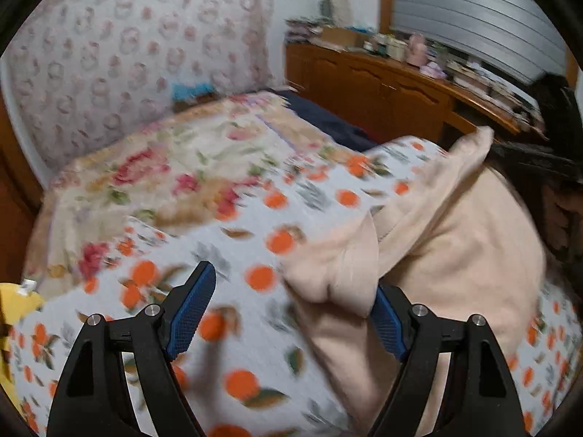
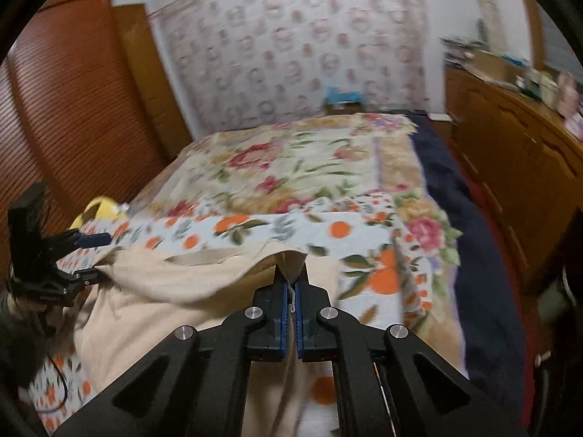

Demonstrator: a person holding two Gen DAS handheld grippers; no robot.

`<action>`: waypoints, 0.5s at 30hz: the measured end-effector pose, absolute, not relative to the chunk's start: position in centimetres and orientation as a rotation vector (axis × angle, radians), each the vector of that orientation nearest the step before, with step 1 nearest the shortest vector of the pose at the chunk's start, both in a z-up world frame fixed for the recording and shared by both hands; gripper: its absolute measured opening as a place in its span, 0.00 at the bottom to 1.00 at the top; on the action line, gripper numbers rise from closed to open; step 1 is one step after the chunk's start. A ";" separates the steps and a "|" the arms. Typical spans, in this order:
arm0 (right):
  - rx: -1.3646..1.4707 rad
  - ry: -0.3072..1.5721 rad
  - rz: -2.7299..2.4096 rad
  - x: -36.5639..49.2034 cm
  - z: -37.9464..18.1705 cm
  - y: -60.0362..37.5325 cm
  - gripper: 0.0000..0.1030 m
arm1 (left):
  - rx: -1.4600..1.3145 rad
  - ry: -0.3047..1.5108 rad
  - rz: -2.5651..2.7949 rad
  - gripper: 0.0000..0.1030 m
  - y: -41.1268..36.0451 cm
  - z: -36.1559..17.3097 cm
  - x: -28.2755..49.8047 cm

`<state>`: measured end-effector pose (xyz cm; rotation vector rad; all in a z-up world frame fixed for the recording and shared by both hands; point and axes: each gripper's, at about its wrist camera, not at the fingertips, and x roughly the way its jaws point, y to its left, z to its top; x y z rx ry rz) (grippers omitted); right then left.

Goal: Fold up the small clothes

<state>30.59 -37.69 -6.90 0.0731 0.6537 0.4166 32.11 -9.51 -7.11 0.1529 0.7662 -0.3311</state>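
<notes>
1. Left wrist view only: left gripper (image 1: 291,302) spread wide; one fold of the peach garment (image 1: 437,255) drapes over its right finger, not pinched.
2. Right wrist view only: right gripper (image 2: 290,293) pressed together, pinching the garment's edge; wooden wardrobe (image 2: 73,109) at left.
3. Garment lies on the orange-print sheet (image 2: 255,225) atop the floral blanket (image 2: 291,156).
4. Count: garments 1, grippers 2, yellow item (image 2: 96,209) 1, cabinet (image 1: 382,91) 1.

Left hand-held gripper (image 1: 291,313) spread; right hand-held gripper (image 2: 291,280) clamped.
</notes>
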 end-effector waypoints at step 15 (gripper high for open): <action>0.007 0.694 0.314 28.1 -5.9 -35.6 0.52 | 0.064 0.782 -0.284 0.78 -7.1 -7.3 32.1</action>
